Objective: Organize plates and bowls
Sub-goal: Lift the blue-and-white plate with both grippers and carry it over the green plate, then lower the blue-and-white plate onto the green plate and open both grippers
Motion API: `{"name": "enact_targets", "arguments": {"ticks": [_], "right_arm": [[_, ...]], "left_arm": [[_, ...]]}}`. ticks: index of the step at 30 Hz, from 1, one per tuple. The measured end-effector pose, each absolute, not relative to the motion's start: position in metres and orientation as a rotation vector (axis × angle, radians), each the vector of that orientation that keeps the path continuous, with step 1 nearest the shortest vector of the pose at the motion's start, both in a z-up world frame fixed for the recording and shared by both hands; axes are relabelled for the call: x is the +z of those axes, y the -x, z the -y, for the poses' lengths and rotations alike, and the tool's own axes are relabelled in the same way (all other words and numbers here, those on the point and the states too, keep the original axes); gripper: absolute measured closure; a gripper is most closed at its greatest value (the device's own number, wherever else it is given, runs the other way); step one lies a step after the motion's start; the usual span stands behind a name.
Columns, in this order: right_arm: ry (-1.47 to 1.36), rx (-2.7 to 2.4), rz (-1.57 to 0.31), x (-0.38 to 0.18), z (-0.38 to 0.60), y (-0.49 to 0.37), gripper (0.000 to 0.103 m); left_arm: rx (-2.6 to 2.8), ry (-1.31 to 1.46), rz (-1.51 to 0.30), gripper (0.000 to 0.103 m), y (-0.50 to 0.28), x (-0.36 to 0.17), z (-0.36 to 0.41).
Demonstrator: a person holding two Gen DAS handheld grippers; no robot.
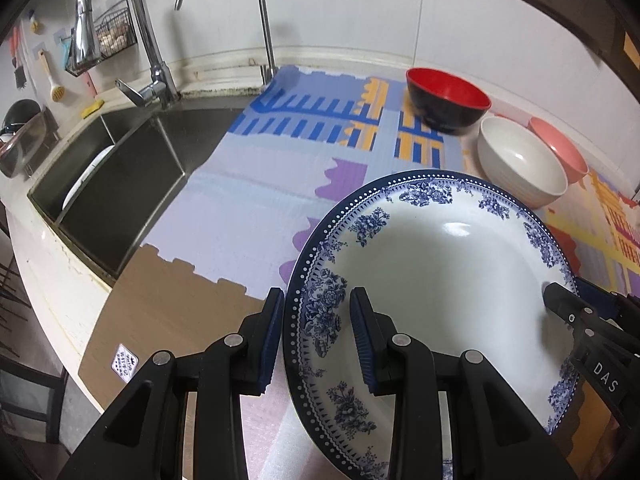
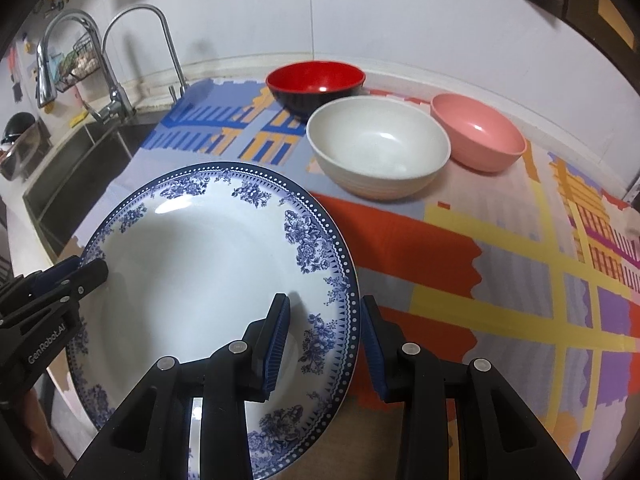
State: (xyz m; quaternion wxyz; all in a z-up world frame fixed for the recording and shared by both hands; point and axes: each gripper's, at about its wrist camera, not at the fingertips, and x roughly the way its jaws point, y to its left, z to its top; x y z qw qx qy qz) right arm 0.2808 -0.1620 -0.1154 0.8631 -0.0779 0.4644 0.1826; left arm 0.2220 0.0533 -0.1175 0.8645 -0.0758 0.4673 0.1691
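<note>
A white plate with a blue floral rim (image 1: 440, 272) (image 2: 192, 264) is held tilted above the colourful mat (image 1: 248, 208). My left gripper (image 1: 318, 332) is shut on its left rim, one pad under the edge and one on the inner face. My right gripper (image 2: 324, 336) is shut on the opposite rim in the same way. Each gripper shows in the other's view: the right gripper (image 1: 560, 300) and the left gripper (image 2: 92, 272). Beyond the plate stand a red-and-black bowl (image 2: 316, 88), a white bowl (image 2: 378, 148) and a pink bowl (image 2: 478, 132).
A steel sink (image 1: 120, 184) lies to the left with a white dish (image 1: 86, 180) leaning inside. Two faucets (image 1: 152, 68) rise behind it, and a wire basket (image 1: 112, 36) hangs on the wall. The counter's front edge (image 1: 60, 264) runs below the sink.
</note>
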Motion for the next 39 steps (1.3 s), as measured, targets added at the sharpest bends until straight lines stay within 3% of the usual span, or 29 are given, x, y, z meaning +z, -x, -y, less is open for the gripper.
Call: {"name": "enact_targets", "arguments": {"ticks": [25, 33, 39], "right_arm": [[0.192, 0.392, -1.035, -0.138, 0.154, -0.286, 0.064], [0.187, 0.402, -1.038, -0.136, 0.157, -0.286, 0.063], [0.165, 0.399, -0.997, -0.124, 0.164, -0.282, 0.058]], "left_arm": [[0.348, 0.166, -1.039, 0.067, -0.231, -0.134, -0.057], [0.363, 0.131, -0.985, 0.047, -0.226, -0.121, -0.052], [0.330, 0.126, -0.947, 0.044, -0.225, -0.105, -0.047]]}}
